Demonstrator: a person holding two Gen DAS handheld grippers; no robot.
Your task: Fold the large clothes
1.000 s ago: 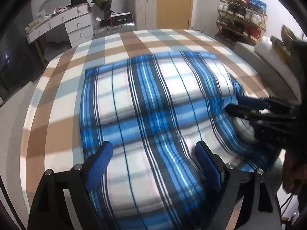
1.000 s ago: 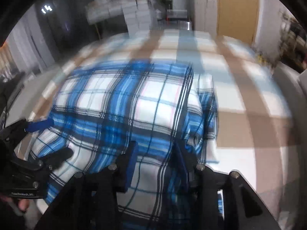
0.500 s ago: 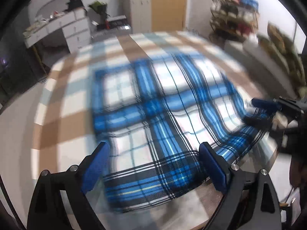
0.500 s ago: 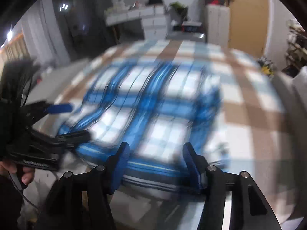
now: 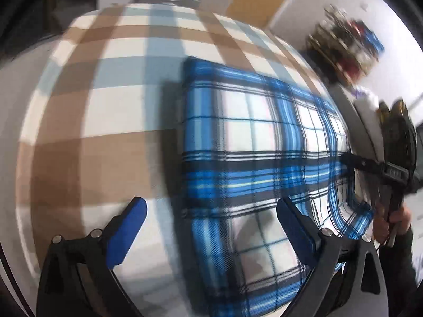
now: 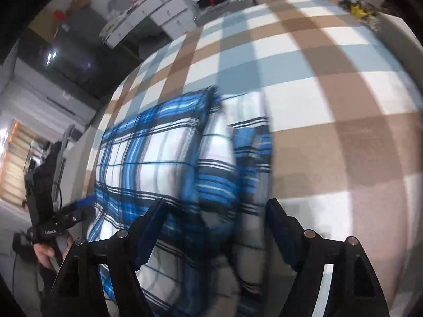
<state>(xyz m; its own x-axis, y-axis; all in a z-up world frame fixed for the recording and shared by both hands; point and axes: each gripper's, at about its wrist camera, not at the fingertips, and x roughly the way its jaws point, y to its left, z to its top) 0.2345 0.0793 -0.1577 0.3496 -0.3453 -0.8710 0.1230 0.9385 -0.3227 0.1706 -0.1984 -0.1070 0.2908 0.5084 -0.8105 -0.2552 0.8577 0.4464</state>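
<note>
A blue, white and black plaid garment (image 5: 251, 137) lies folded on the bed, its straight left edge running between my fingers in the left wrist view. My left gripper (image 5: 211, 216) hangs wide open above that edge, one finger over bare sheet, the other over cloth. In the right wrist view the garment (image 6: 148, 153) bunches into a ridge under my right gripper (image 6: 216, 216), whose jaws are opening with cloth below them and no pad pressing on it. Each gripper shows in the other's view: the right gripper (image 5: 351, 161) at the garment's far side, the left gripper (image 6: 84, 208) at its left corner.
The bed's brown, pale blue and white checked sheet (image 5: 105, 105) stretches around the garment, also the sheet (image 6: 330, 92) to the right. A shoe rack (image 5: 349, 47) and pillow (image 5: 370, 111) stand beside the bed. White drawers (image 6: 164, 13) sit beyond it. A person's hand (image 6: 45, 253) holds the left gripper.
My right jaws have spread apart and let go of the cloth that sat between them. Both grippers have swung sideways and rolled; the left one now straddles the garment's left edge.
</note>
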